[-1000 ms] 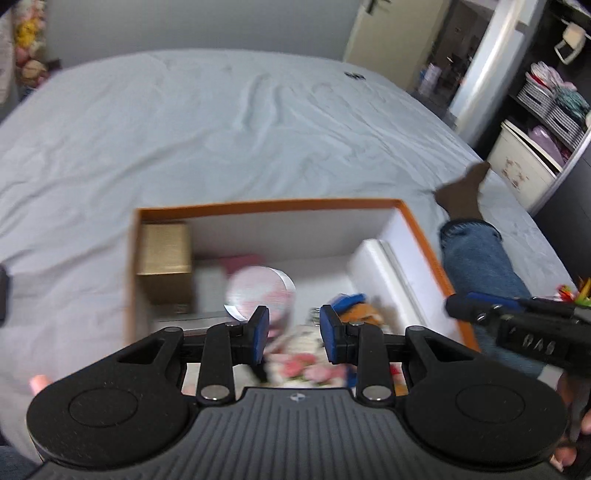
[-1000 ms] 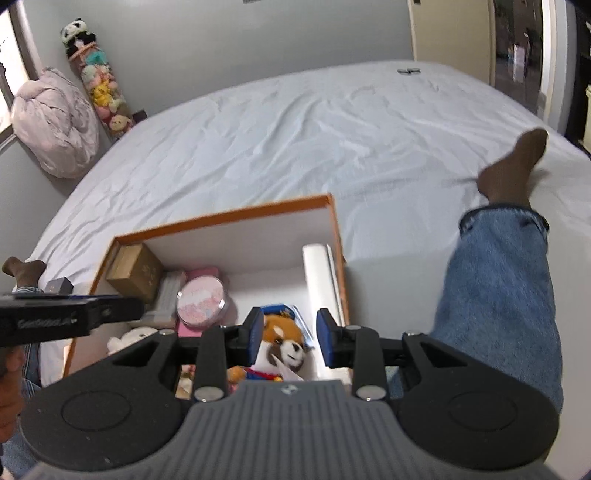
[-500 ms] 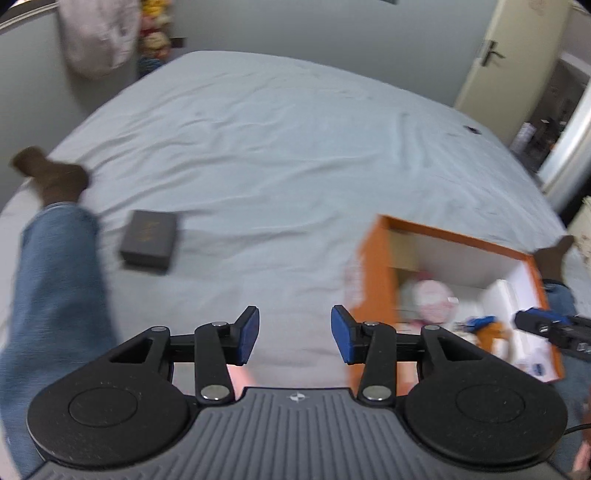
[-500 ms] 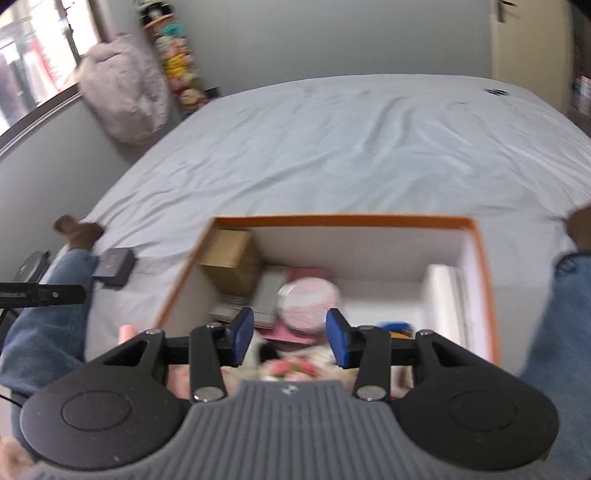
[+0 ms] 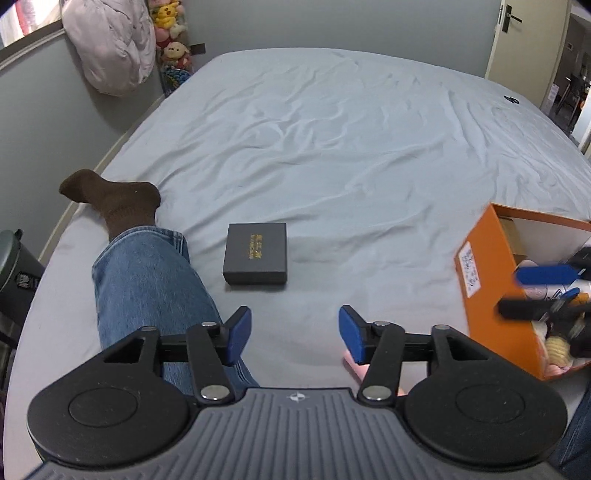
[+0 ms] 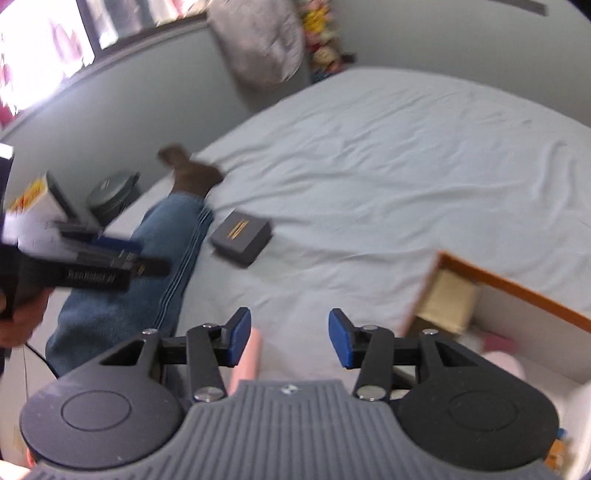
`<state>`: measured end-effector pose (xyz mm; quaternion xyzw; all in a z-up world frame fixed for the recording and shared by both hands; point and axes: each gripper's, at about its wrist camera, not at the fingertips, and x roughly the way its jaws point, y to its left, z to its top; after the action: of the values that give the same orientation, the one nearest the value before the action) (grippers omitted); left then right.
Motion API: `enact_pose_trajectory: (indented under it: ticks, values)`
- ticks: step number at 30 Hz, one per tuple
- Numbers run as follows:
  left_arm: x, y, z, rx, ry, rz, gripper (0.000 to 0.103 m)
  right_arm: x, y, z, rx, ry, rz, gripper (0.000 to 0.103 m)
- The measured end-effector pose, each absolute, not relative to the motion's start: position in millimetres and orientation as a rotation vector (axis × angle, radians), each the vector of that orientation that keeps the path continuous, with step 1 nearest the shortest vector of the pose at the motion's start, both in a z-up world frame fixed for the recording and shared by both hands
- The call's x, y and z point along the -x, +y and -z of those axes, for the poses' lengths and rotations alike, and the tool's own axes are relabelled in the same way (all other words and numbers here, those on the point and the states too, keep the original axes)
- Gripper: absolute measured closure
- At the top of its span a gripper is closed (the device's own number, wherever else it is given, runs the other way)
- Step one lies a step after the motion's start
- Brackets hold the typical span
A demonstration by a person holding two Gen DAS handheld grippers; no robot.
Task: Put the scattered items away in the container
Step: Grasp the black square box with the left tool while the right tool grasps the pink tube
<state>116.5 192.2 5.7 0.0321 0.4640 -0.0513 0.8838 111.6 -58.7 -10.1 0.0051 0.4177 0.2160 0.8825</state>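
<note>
A dark grey flat box with gold lettering (image 5: 255, 254) (image 6: 242, 234) lies on the bed sheet beside a person's jeans leg. My left gripper (image 5: 295, 326) hovers short of it, its jaws opening with only sheet between them. The orange container (image 5: 491, 295) (image 6: 517, 291) stands to the right, holding a gold box, a pink tin and a plush toy. My right gripper (image 6: 288, 334) is over the sheet at the container's left wall, jaws opening and empty; the left wrist view shows this right gripper (image 5: 532, 291) over the container. A pink tube (image 6: 247, 358) (image 5: 354, 365) lies just under the grippers.
The person's leg in jeans (image 5: 147, 280) with a brown sock (image 5: 110, 195) lies left of the dark box. A dark round bin (image 6: 110, 192) stands off the bed's left edge. Plush toys (image 5: 171, 33) and a pink bundle (image 5: 110, 48) hang at the wall. The left gripper (image 6: 151, 256) shows blurred at left.
Both grippers swung left, away from over the container's inside, toward the dark box and the leg. Both sets of jaws have widened. The right wrist view is now blurred.
</note>
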Motion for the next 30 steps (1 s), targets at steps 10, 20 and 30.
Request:
enact_pose_trajectory:
  ticks: [10, 20, 30]
  values:
    - [-182, 223, 29, -0.066, 1.092, 0.143, 0.032, -173, 8, 82, 0.056, 1.142, -0.456, 0.051]
    - [-207, 247, 43, -0.052, 1.125, 0.136, 0.032, -190, 34, 138, 0.104, 1.322, -0.466, 0.047]
    - [-223, 256, 56, 0.029, 1.160, 0.137, 0.032, -211, 37, 134, 0.080, 1.311, -0.474, 0.072]
